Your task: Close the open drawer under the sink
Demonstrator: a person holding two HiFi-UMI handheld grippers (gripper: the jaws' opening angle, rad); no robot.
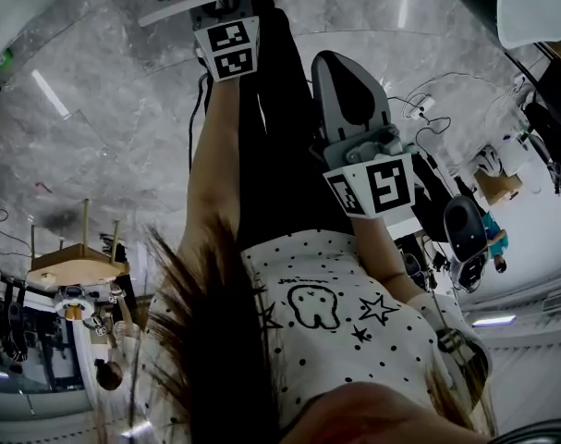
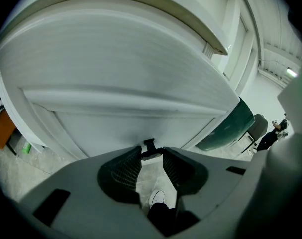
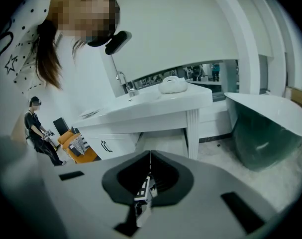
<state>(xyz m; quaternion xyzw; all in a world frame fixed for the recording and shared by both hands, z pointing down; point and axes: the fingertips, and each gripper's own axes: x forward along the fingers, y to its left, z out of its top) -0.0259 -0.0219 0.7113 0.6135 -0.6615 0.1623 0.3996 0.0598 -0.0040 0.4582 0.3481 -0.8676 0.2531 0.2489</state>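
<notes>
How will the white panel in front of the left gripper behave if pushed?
The white panel looks broad, flat and rigid, so it likely moves as one piece. Its smooth finish may let the left gripper skid. Wide as it is, an off-centre push might rack it.

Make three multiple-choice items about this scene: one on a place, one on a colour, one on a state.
1. Where does the tap stand? A on the counter; B on a stool; C on a shelf.
2. What colour is the person's shirt? A red; B white with black dots; C plain blue.
3. The right gripper is: A holding a cup; B wide open; C shut.
Answers: A, the tap rises from the white counter; B, the head view shows the dots; C, its jaws meet, nothing between.
</notes>
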